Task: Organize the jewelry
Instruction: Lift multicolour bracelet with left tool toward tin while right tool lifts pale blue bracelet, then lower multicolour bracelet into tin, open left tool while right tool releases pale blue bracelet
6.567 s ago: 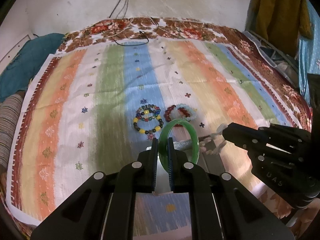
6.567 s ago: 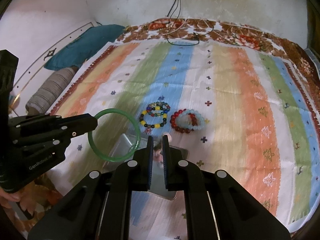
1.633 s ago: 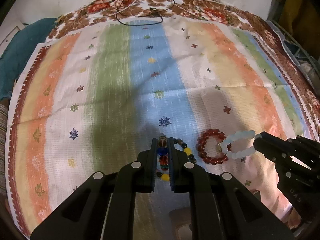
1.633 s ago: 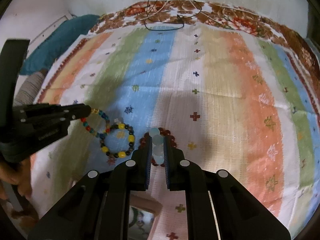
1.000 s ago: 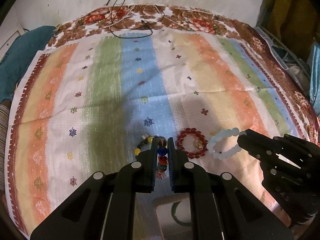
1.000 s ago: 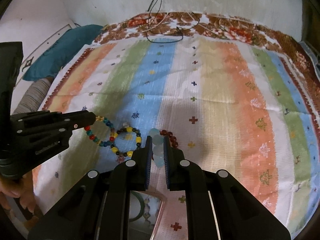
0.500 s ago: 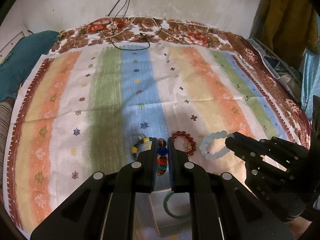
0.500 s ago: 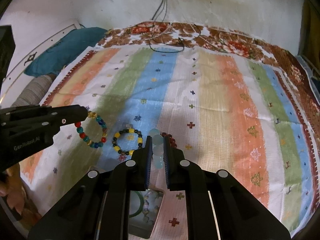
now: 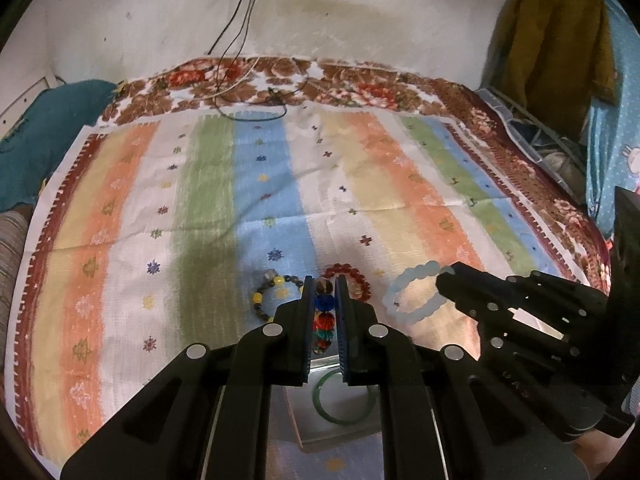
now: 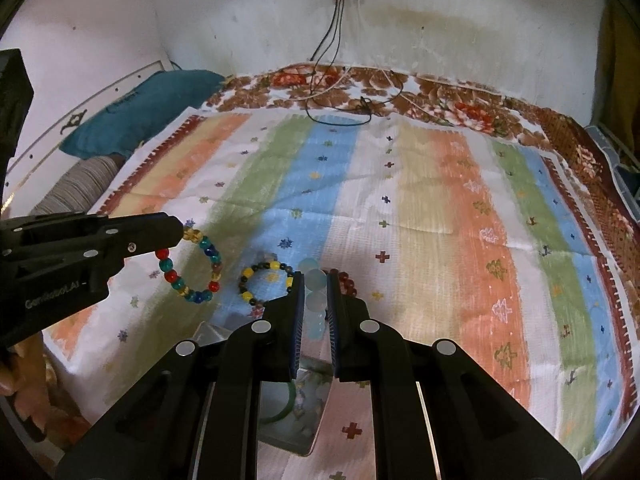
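A striped cloth [image 9: 200, 184] in orange, green, blue and white covers a bed with a brown floral blanket [image 9: 360, 84] along the far edge, below a stained white wall [image 9: 360, 12] where cables [image 9: 236, 20] hang from a socket. A teal pillow [image 10: 140, 108] lies at the left edge. Near the front, a small clear box [image 9: 340, 432] sits on the cloth with a green bangle [image 9: 344, 400] inside. The left gripper [image 9: 323, 292] is pinched on a multicoloured bead bracelet [image 10: 192, 268], held clear of the cloth — its loop hangs off the fingertips in the right wrist view. The right gripper [image 10: 314, 280] is clamped on a pale blue bead bracelet [image 9: 412, 292], likewise lifted. Two bracelets lie flat on the cloth beyond the box — a dark one with yellow beads [image 10: 264, 284] and, just beside it to the right, a red bead bracelet [image 9: 352, 276].
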Demonstrator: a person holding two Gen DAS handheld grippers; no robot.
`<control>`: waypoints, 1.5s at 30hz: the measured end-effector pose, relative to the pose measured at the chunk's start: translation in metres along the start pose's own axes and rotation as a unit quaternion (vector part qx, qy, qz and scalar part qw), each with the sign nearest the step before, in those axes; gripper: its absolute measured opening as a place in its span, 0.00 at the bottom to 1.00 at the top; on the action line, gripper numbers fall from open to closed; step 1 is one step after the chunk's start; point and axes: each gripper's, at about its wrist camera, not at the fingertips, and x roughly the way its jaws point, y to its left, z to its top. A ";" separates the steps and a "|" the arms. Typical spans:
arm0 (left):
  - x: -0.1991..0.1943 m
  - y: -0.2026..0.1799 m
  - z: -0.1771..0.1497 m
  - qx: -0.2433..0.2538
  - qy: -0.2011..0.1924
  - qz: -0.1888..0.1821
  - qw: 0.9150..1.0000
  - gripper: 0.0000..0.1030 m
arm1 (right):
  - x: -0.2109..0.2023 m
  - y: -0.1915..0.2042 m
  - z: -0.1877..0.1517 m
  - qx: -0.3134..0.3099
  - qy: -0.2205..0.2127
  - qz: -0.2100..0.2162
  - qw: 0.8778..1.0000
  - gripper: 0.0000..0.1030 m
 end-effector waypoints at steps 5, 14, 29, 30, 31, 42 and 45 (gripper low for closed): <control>-0.005 -0.003 -0.004 0.002 -0.003 -0.004 1.000 0.09 | -0.010 0.004 -0.006 -0.010 -0.010 0.001 1.000 0.12; -0.020 -0.008 -0.019 0.004 -0.011 -0.011 1.000 0.09 | -0.019 0.008 -0.017 -0.013 -0.010 0.006 1.000 0.12; -0.029 -0.011 -0.033 0.011 -0.009 -0.018 1.000 0.09 | -0.021 0.012 -0.033 -0.012 0.002 0.002 1.000 0.12; -0.028 -0.011 -0.033 0.011 -0.006 -0.020 1.000 0.09 | -0.020 0.012 -0.034 -0.010 0.006 0.005 1.000 0.12; -0.027 -0.010 -0.034 0.010 -0.004 -0.018 1.000 0.09 | -0.019 0.012 -0.034 -0.010 0.008 0.007 1.000 0.12; -0.015 0.008 -0.029 -0.016 0.008 0.022 1.000 0.39 | -0.015 -0.003 -0.027 0.013 0.008 0.000 1.000 0.44; -0.006 0.017 -0.026 -0.028 0.016 0.035 0.999 0.47 | -0.006 -0.008 -0.023 0.017 0.018 -0.002 1.000 0.50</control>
